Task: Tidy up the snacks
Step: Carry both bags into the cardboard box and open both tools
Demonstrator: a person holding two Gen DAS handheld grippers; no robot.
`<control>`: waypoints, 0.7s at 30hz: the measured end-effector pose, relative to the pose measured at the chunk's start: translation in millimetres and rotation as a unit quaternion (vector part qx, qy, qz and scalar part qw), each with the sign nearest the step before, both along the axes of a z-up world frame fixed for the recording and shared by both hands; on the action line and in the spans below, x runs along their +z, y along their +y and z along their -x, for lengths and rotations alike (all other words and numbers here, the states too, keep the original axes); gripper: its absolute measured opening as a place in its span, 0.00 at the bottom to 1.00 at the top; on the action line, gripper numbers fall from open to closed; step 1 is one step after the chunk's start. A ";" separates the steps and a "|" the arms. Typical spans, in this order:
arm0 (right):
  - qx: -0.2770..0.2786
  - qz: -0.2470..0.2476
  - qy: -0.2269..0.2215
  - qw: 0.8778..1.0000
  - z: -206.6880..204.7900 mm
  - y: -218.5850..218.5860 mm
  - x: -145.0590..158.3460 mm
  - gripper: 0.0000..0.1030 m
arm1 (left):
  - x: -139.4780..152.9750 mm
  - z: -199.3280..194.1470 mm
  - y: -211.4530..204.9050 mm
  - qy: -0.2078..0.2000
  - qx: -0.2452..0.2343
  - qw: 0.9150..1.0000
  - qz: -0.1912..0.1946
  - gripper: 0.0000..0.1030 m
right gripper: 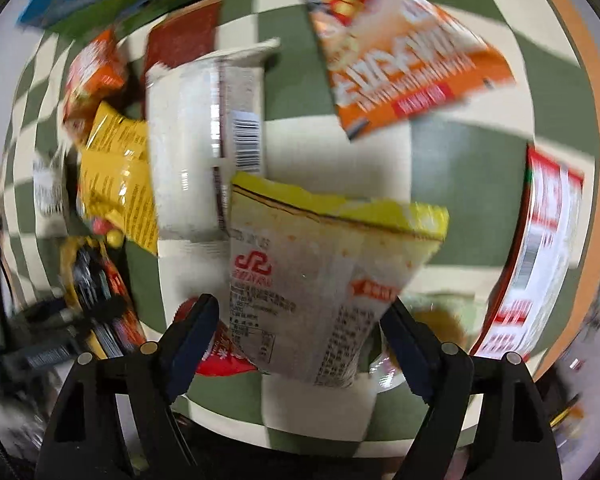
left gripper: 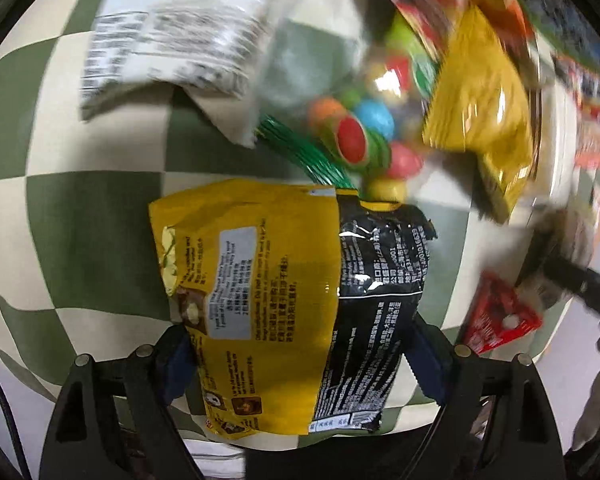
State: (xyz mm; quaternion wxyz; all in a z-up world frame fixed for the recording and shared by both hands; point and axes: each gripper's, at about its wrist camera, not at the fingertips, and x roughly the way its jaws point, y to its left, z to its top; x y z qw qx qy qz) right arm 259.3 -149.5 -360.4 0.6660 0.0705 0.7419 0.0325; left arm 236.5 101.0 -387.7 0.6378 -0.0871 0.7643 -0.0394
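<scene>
Snack packets between both pairs of tongs over a checked desk

The yellow-and-black pouch (left gripper: 288, 304) lies on the green-and-cream checked cloth (left gripper: 80, 216), flanked by the left tongs (left gripper: 300, 356), whose spread pads seem to touch its side edges; a real grip cannot be told. Bare cloth lies to its left. A white packet (left gripper: 180, 36) and candy bag (left gripper: 364, 136) crowd beyond. The right tongs (right gripper: 300, 344) stand spread beside the white yellow-topped packet (right gripper: 320, 280); contact is unclear.

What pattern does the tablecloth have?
The tablecloth has a green and cream check pattern, clearest in the left wrist view.
</scene>
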 end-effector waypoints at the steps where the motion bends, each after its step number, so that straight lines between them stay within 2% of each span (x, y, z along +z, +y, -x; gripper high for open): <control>1: -0.017 -0.002 0.002 1.000 1.6 -3.1 -3.3 0.82 | -3.3 1.4 -12.6 0.002 -0.006 1.000 -0.006 0.87; 4: -0.019 0.013 -0.017 1.000 2.7 2.9 -9.2 0.82 | -12.8 -1.8 -28.8 -0.006 -0.012 1.000 -0.024 0.87; 5: -0.016 0.018 -0.021 0.999 1.7 6.3 -11.0 0.74 | -12.9 -3.2 -30.0 -0.012 -0.004 1.000 -0.026 0.85; 6: -0.013 0.024 -0.026 0.999 1.5 8.2 -9.4 0.61 | -13.2 0.3 -34.1 -0.021 0.007 0.999 -0.029 0.83; 9: -0.021 0.009 -0.036 0.999 3.4 6.8 -1.1 0.51 | -14.4 0.9 -46.5 -0.049 0.029 0.997 -0.045 0.82; 11: -0.019 -0.002 -0.039 0.999 8.1 -0.6 12.5 0.47 | -4.0 -4.9 -55.4 -0.068 0.038 0.996 -0.052 0.82; 15: -0.010 -0.028 -0.049 0.998 19.5 -20.1 44.3 0.45 | 20.1 -15.5 -69.4 -0.094 0.049 0.993 -0.043 0.82; 19: -0.003 -0.054 -0.077 0.996 21.2 -27.5 83.9 0.45 | 71.0 -26.3 -86.2 -0.125 0.053 0.990 -0.024 0.82; 21: -0.001 -0.073 -0.087 0.994 19.1 -30.0 103.5 0.45 | 94.1 -44.2 -103.3 -0.144 0.057 0.988 -0.010 0.82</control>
